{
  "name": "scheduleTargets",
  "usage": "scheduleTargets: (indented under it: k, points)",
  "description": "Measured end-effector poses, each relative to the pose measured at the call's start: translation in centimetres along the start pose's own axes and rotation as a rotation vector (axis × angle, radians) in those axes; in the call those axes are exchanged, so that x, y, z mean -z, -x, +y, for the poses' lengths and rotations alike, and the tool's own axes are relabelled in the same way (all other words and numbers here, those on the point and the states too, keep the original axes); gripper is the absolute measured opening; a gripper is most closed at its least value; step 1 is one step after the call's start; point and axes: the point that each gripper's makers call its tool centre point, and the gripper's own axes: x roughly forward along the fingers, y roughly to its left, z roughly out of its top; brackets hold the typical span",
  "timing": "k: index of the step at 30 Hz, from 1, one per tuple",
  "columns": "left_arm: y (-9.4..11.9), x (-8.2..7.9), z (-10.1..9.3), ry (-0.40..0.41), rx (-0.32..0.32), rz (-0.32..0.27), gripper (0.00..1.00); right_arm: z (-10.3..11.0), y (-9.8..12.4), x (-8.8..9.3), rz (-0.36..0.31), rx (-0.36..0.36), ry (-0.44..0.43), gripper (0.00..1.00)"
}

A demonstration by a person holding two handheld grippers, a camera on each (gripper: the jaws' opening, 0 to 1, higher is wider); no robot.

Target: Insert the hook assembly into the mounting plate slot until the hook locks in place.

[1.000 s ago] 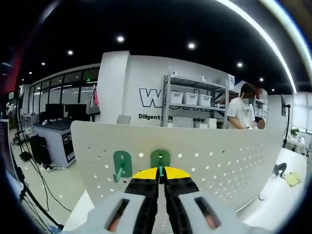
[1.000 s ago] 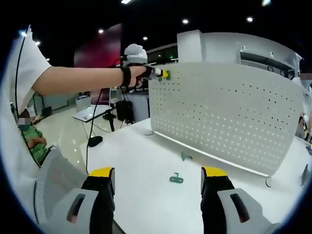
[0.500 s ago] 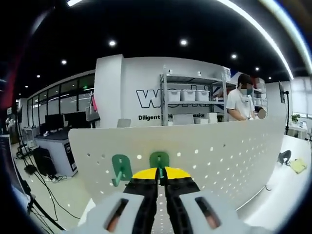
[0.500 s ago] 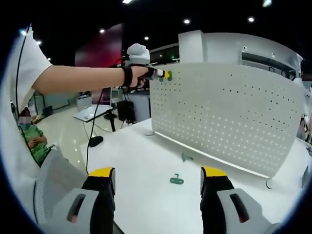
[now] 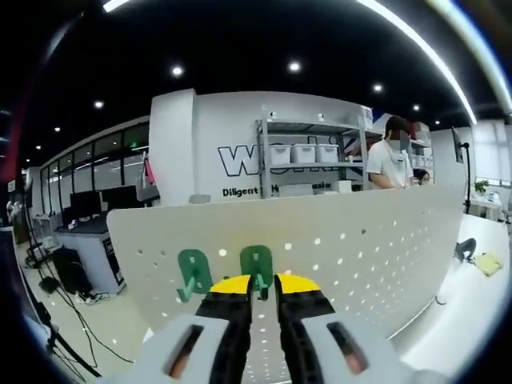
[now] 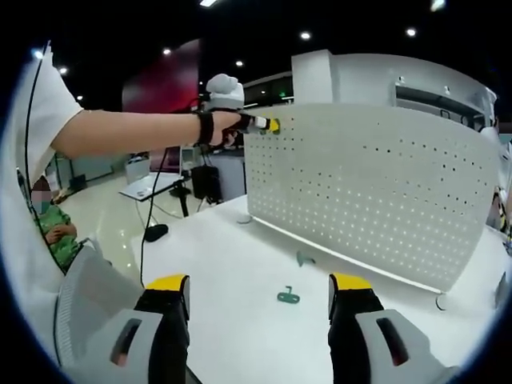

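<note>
Left gripper view, left to right:
- Desk with monitors point(image 5: 84, 220), lower left of the frame, cables trailing on the floor beneath.
- White perforated mounting plate point(image 5: 360, 248), upright, spanning the middle of the frame.
- First green hook point(image 5: 194, 272), seated on the plate, left of centre.
- Second green hook point(image 5: 256, 268), on the plate just right of the first, directly ahead of the left gripper point(image 5: 262, 286). The yellow-tipped jaws are drawn near together with a thin gap; the hook's prong lies in that gap, but whether they pinch it cannot be told.
- Shelving with white bins point(image 5: 308, 160), behind the plate, upper centre.
- Person in a white shirt point(image 5: 390, 160), upper right.

Right gripper view, left to right:
- Person's sleeve and bare arm point(image 6: 120, 132), reaching from the left edge toward the plate's upper left corner, where the left gripper's yellow tip meets the plate.
- Right gripper point(image 6: 260, 300), at the bottom of the frame, jaws spread wide with nothing between them.
- White table point(image 6: 224, 256), lower centre.
- Loose green hook point(image 6: 289, 297), lying flat on the table between the jaws' lines.
- Another small greenish piece point(image 6: 305, 258), on the table nearer the plate's foot.
</note>
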Motion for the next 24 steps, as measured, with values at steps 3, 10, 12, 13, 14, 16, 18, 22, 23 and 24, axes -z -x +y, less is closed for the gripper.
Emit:
scheduleTargets:
  k: [3,10,12,13,14,16,18,22,23,24]
  points:
    - [0.4,0.1,-0.1,-0.020,0.008,0.004,0.17,0.0,0.0,-0.1,0.002,-0.003,0.004,0.72]
    - [2.1,0.3,-0.6,-0.025,0.048,-0.013,0.21,0.2,0.0,-0.2,0.008,0.000,0.012,0.71]
    - [2.6,0.4,-0.7,-0.018,0.059,-0.013,0.22,0.4,0.0,-0.2,0.015,-0.002,0.016,0.71]
    - [2.9,0.5,-0.9,-0.019,0.070,-0.015,0.22,0.4,0.1,-0.2,0.014,-0.001,0.017,0.71]
    - [3.1,0.5,-1.0,-0.021,0.077,-0.017,0.22,0.5,0.0,-0.3,0.014,0.001,0.018,0.71]
    - [3.7,0.7,-1.4,-0.029,0.096,-0.014,0.23,0.6,0.0,-0.2,0.019,0.002,0.022,0.71]
    - [4.1,0.9,-1.7,-0.029,0.112,-0.009,0.23,0.8,0.0,-0.3,0.019,0.002,0.022,0.71]
    - [5.3,1.2,-2.5,-0.035,0.150,-0.016,0.26,1.2,0.0,-0.2,0.023,0.010,0.025,0.70]
    - [5.5,1.2,-2.6,-0.033,0.156,-0.019,0.27,1.3,-0.1,-0.1,0.026,0.010,0.026,0.70]
    - [5.9,1.2,-3.0,-0.036,0.174,-0.024,0.27,1.4,-0.1,-0.1,0.031,0.009,0.025,0.70]
